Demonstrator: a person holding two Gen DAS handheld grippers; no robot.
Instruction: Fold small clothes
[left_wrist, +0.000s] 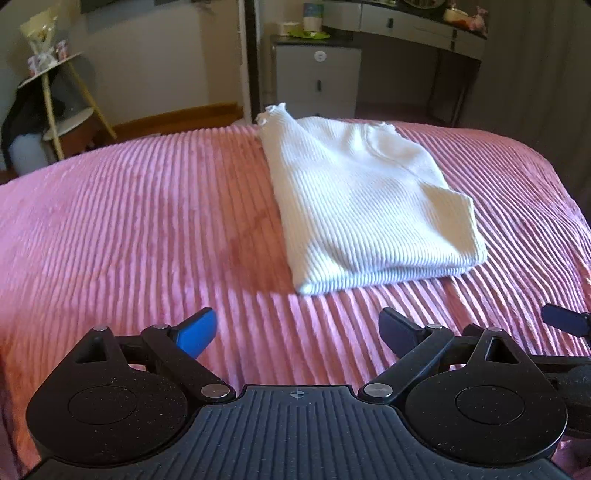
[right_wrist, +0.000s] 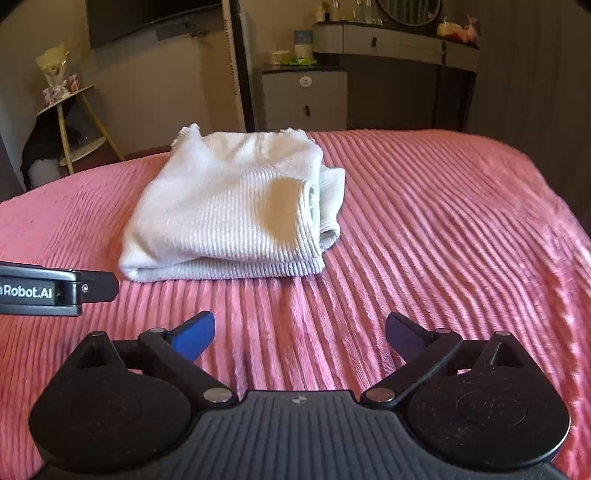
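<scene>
In the left wrist view, the left gripper (left_wrist: 297, 332) hovers above a pink ribbed bedspread (left_wrist: 129, 229) with its two blue-tipped fingers (left_wrist: 197, 332) spread wide apart and nothing between them. Ahead of it, toward the far right part of the bed, lies a white ribbed knit garment (left_wrist: 362, 206), folded into a compact rectangle with its frilled collar edge pointing toward the far side. It lies clear of the fingertips. At the right edge of this view a dark fingertip of the right gripper (left_wrist: 565, 321) pokes in, just above the bedspread. Beyond the bed stand a grey drawer cabinet (left_wrist: 317, 74) and a small shelf with yellow legs (left_wrist: 62, 96). In the right wrist view, the right gripper (right_wrist: 299, 332) is likewise held over the bedspread (right_wrist: 443, 229), jaws wide apart and empty. The folded garment (right_wrist: 229, 214) lies ahead and to the left, layers stacked, a rolled sleeve end showing on its right side. The left gripper's black body (right_wrist: 55, 288) enters from the left edge, near the garment's closest corner but not touching it.
</scene>
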